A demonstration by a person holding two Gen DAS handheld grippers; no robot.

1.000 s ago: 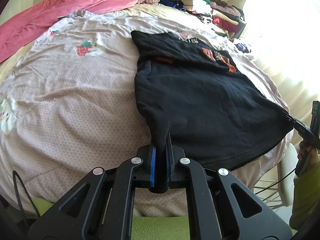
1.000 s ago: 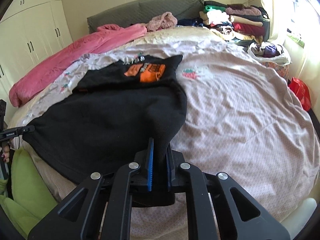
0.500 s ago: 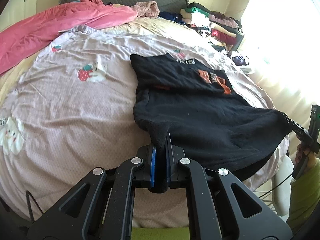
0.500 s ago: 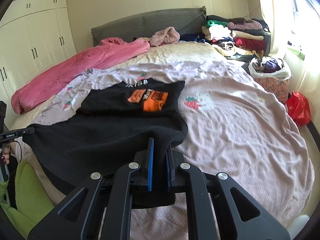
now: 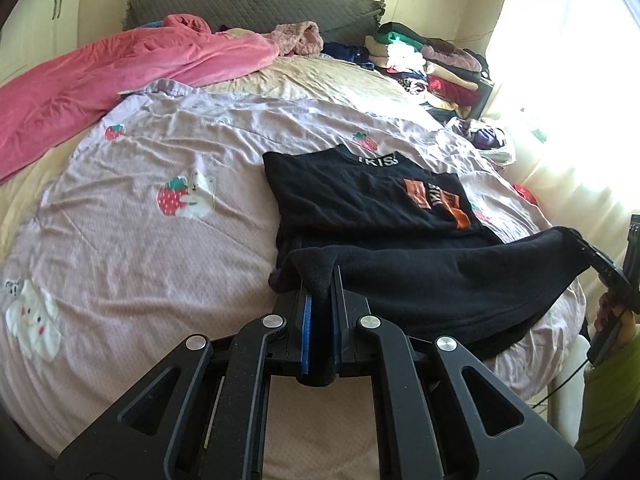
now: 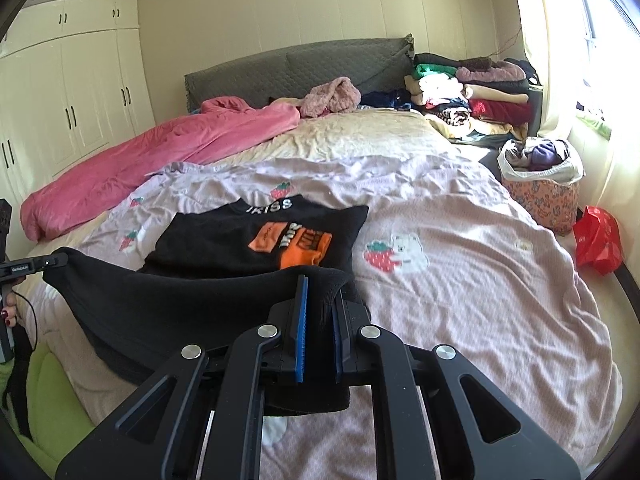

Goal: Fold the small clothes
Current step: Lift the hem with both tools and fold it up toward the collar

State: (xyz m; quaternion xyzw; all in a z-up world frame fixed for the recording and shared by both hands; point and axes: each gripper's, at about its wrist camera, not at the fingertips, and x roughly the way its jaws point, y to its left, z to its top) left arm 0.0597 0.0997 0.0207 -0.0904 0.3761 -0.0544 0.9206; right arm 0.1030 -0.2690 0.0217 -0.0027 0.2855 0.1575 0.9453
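**A:** Black fleece, that was the shirt point(image 5: 400, 216): its chest half lay flat on the quilt point(image 5: 168, 264), print up, while the hem end hung off the bed's near edge, raised between two tools. The left gripper point(image 5: 320, 304) was clamped on one hem corner, the right gripper point(image 6: 320, 312) on the other, both sets of fingers pressed together on cloth.

**B:** What would make the fold clean?

**A:** Likely keeping the hem taut and level between the two corners, then carrying it over the print toward the collar, so both corners land square on the shoulders. In the left view the span sagged a little in the middle; spreading the grippers slightly should take that out. Letting go only once the hem rests flat would seem wise, since fleece springs back.

**B:** And the room around it?

**A:** Bare quilt lay open on both sides of the shirt and beyond the collar. The pink blanket point(image 6: 152, 164) sat well apart along the left side, the stack point(image 6: 472, 92) of folded clothes far off by the headboard, a basket point(image 6: 540, 188) and red bag point(image 6: 598, 240) on the floor past the right edge. The near edge was the risk: slack cloth could slide off there.
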